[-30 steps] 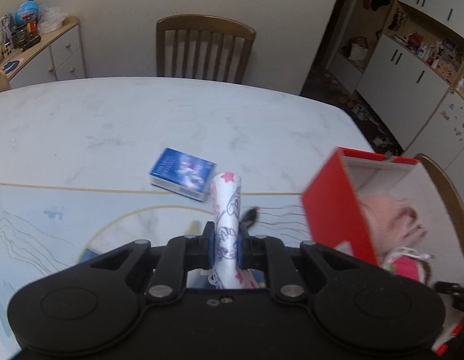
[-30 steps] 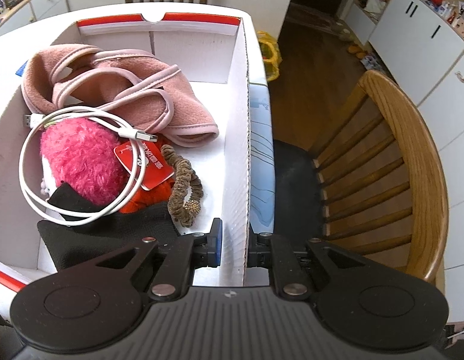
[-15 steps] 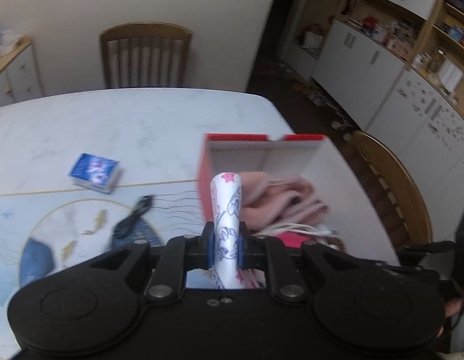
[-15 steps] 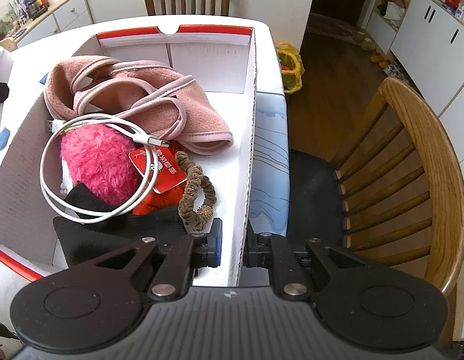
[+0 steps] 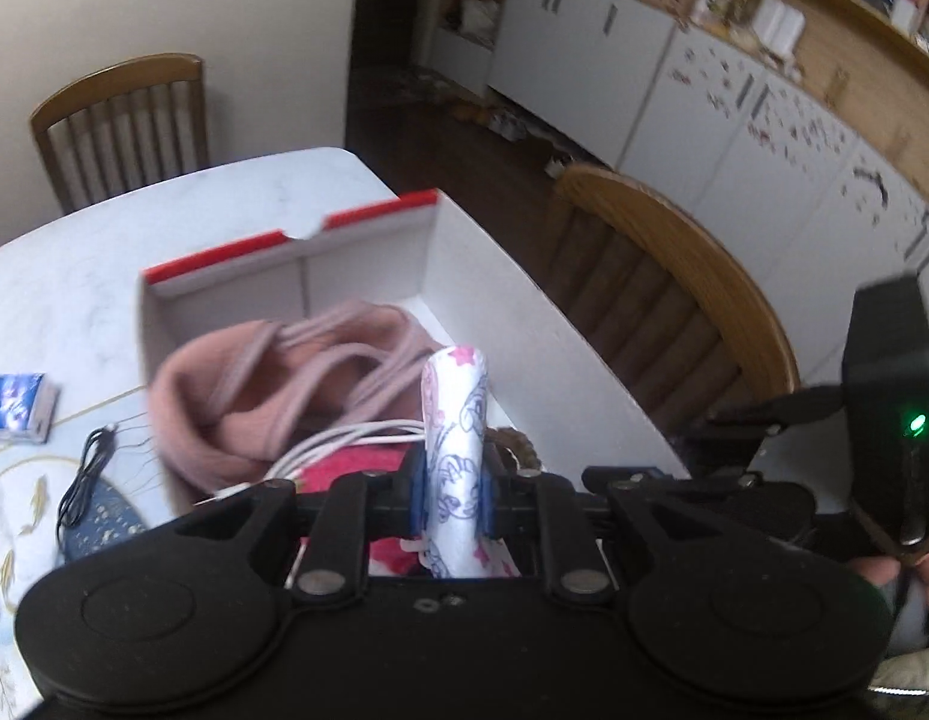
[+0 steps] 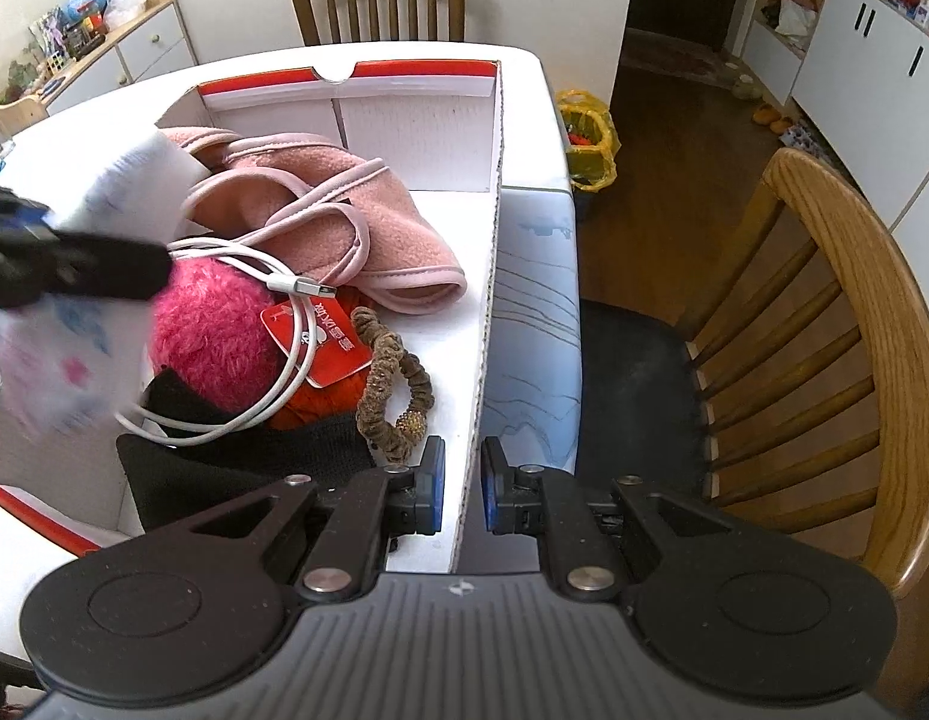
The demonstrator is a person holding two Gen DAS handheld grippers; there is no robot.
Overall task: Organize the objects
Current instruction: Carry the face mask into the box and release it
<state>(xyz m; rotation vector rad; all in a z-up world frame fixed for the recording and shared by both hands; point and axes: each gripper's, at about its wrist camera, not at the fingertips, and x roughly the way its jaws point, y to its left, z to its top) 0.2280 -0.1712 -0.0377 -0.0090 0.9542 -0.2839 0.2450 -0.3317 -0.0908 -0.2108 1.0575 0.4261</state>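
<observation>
Left wrist: left gripper (image 5: 453,495) clamps printed pack (image 5: 455,450) over box (image 5: 524,324); next, release inside. Right gripper (image 6: 462,489) pinches box wall.

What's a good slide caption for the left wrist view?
Left gripper carries a patterned white packet over the red-rimmed box of clothes.
</observation>
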